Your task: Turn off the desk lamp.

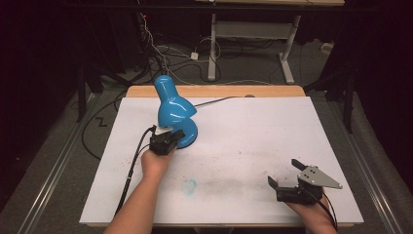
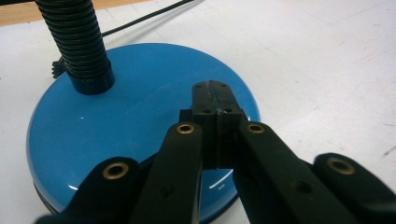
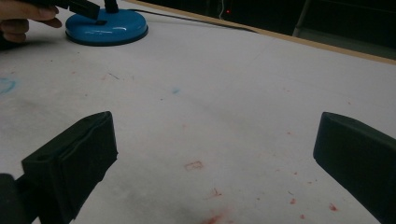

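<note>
Your left gripper (image 2: pixel 215 100) has its jaws pressed flat together with nothing between them, the closed tip resting over the top of the lamp base (image 2: pixel 140 116). Holding them together like that gives you one narrow, stiff point, which I'd judge is meant for pressing a switch on the base rather than lifting anything; whether the tip actually touches the blue surface I can't tell. Your right gripper (image 1: pixel 287 176) sits on the near right of the table (image 1: pixel 253 141), well apart from the lamp, jaws spread wide and empty, parked out of the way while the left one works.

The blue desk lamp (image 1: pixel 171 107) stands upright at the far left of the table, its shade tilted up and away on a black ribbed neck (image 2: pixel 79 42), and its cord (image 1: pixel 214 101) runs off the far edge, so it stays tethered there.

Counted: one lamp, one cord, two grippers, one white table sheet marked with faint red and blue smudges.
</note>
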Available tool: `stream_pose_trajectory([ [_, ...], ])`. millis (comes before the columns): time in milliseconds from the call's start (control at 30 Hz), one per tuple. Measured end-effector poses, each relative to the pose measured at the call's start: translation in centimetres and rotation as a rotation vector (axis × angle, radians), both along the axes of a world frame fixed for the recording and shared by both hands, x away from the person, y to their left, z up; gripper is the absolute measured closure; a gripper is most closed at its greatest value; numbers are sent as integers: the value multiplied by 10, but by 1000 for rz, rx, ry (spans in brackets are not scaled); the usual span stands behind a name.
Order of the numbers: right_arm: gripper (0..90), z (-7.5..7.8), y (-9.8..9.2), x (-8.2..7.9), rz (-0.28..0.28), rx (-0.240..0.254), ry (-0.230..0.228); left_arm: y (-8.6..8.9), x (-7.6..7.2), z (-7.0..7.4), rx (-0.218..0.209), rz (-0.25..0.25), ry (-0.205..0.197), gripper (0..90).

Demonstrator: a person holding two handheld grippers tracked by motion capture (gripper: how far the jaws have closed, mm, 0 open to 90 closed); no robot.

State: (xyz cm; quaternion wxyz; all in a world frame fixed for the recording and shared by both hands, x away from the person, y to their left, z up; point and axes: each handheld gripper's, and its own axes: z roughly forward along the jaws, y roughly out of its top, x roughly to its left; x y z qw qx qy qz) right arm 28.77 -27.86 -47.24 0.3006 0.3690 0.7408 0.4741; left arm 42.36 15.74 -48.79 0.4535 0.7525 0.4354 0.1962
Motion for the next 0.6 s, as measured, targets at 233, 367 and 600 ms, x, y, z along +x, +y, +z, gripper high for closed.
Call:
stream_pose_trajectory([
  [233,4,0,0,-1,-2,-1,-1,3,-11,2,-33,-18,10,882],
  [367,4,1,-1,-1,-5,2,-3,2,-21,3,-37,-44,20,882],
  [600,4,1,-4,-1,-14,6,-2,6,-42,6,-47,-79,34,881],
])
